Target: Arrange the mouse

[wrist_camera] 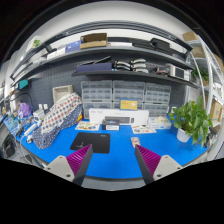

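Observation:
A black mouse pad [90,143] lies on the blue table [115,160], just ahead of my left finger. A small grey object [112,126], possibly the mouse, lies farther back in front of a long white box [118,117]; it is too small to tell for sure. My gripper [110,150] is open and empty, held above the table's near part. Its pink-padded fingers [72,160] stand wide apart with only bare blue table between them.
Grey drawer cabinets [125,97] stand at the back under loaded shelves [110,48]. A patterned cloth bundle [60,112] lies at the left. A green potted plant [190,120] stands at the right. The table's grey front edge [110,183] runs below the fingers.

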Demonstrator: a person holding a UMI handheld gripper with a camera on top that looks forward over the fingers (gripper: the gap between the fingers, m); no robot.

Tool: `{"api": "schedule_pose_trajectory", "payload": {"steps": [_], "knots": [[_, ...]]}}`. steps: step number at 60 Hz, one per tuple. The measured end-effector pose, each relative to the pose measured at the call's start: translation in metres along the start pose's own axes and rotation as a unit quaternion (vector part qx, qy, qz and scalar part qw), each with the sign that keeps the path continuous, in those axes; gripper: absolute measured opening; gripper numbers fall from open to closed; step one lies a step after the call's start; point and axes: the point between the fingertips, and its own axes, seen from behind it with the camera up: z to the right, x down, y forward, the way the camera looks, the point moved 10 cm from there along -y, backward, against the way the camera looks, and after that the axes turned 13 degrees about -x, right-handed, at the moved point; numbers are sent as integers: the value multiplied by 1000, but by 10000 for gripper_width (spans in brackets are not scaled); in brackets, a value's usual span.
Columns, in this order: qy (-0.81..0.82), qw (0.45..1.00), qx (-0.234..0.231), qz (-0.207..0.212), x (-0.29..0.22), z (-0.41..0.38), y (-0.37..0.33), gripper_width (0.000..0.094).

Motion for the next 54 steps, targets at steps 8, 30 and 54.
{"api": "schedule_pose_trajectory", "payload": {"steps": [8, 30, 54], "knots": [[6, 1000, -2, -14, 35, 29, 10, 863], [38, 990, 65, -118, 129, 131, 92, 864], [41, 986, 72, -142, 118, 203, 234, 842]]}}
